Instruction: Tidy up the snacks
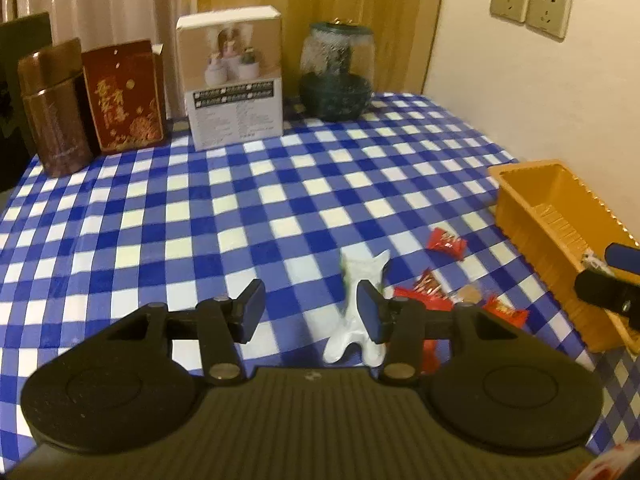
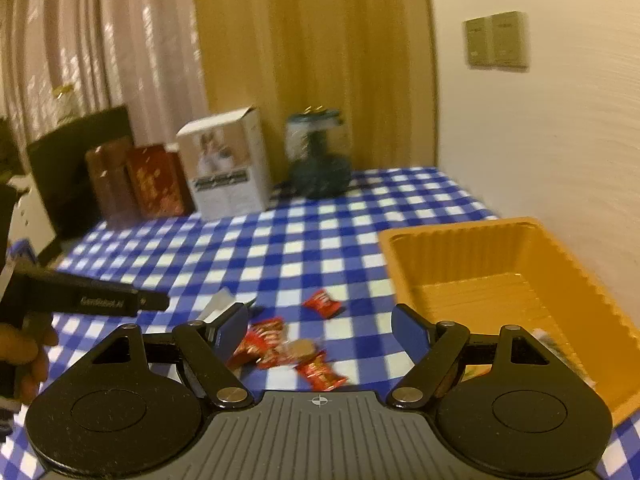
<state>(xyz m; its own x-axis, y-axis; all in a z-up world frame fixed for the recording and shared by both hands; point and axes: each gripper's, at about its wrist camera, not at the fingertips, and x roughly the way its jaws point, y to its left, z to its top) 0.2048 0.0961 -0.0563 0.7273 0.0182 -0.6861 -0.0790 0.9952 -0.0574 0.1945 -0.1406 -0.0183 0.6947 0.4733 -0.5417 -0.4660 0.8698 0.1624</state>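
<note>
My left gripper (image 1: pixel 312 312) is part open, holding nothing; white packet (image 1: pixel 360 304) just by its right pad. Right gripper (image 2: pixel 316 332) wide, empty, above red snacks (image 2: pixel 276 344). Orange tray (image 2: pixel 500 264) to the right, on checked cloth (image 1: pixel 240 208) by the wall.

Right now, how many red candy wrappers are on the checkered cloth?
4 I can tell. One red wrapper lies alone, farther back. Two bunch up by a brown cookie packet. The nearest one lies in front. The tools may hide more.
</note>
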